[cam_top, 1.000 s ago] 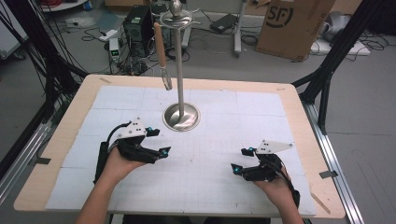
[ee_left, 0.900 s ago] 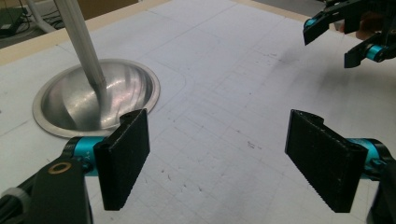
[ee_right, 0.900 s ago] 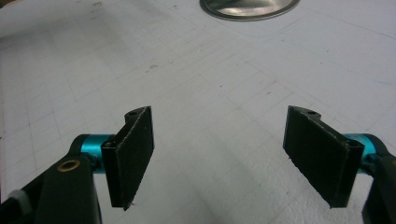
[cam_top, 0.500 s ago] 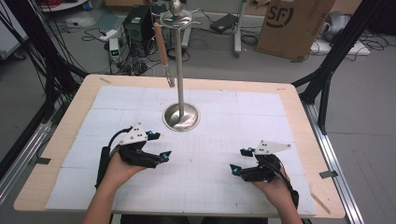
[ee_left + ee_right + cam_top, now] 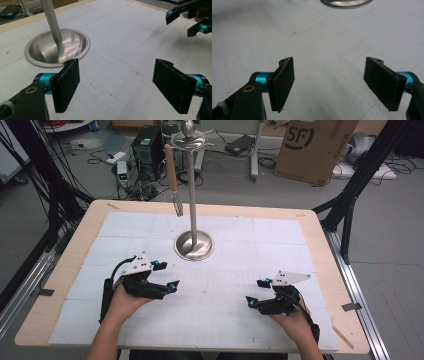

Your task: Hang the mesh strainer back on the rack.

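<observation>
Item 1: my left gripper (image 5: 162,276), jaws spread wide, holding nothing, low over the white mat (image 5: 225,320). Item 2: my right gripper (image 5: 257,292), likewise agape and empty. Item 3: steel stand (image 5: 193,245), just beyond the left gripper; the high view alone shows the wooden-handled utensil (image 5: 172,180) hanging from its top.

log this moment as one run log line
left gripper: open, empty, near stand base | right gripper: open, empty, over mat | utensil: hanging on stand, untouched
</observation>
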### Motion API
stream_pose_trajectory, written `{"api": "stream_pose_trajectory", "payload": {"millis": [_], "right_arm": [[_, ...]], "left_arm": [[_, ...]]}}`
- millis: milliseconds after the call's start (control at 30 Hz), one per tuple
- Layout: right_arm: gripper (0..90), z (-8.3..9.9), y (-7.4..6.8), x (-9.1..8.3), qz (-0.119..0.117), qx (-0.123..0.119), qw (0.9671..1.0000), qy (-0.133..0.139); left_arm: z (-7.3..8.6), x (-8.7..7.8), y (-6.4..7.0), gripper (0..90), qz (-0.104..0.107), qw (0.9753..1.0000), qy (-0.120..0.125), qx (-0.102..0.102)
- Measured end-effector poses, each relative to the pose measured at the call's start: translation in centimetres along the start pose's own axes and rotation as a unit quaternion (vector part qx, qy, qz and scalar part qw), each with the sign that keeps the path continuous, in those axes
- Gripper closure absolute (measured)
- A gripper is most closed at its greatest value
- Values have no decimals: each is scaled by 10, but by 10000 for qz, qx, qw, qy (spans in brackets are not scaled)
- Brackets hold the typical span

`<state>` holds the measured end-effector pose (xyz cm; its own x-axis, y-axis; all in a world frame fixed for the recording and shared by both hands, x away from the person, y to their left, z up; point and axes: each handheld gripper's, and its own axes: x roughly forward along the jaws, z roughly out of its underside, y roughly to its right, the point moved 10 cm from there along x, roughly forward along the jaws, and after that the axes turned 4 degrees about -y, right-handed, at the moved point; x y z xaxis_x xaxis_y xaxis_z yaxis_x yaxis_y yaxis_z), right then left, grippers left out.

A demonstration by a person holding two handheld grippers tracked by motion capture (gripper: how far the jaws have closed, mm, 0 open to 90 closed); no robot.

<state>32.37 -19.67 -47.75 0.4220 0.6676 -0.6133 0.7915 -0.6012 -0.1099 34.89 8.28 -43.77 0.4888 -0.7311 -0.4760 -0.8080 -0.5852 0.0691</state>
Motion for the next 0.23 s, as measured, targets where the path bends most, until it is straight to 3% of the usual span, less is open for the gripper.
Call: {"api": "stream_pose_trajectory", "payload": {"millis": [233], "right_arm": [[240, 0, -1, 0, -21, 9, 10000, -20]], "left_arm": [[1, 1, 0, 225, -6, 10000, -14, -10]]}}
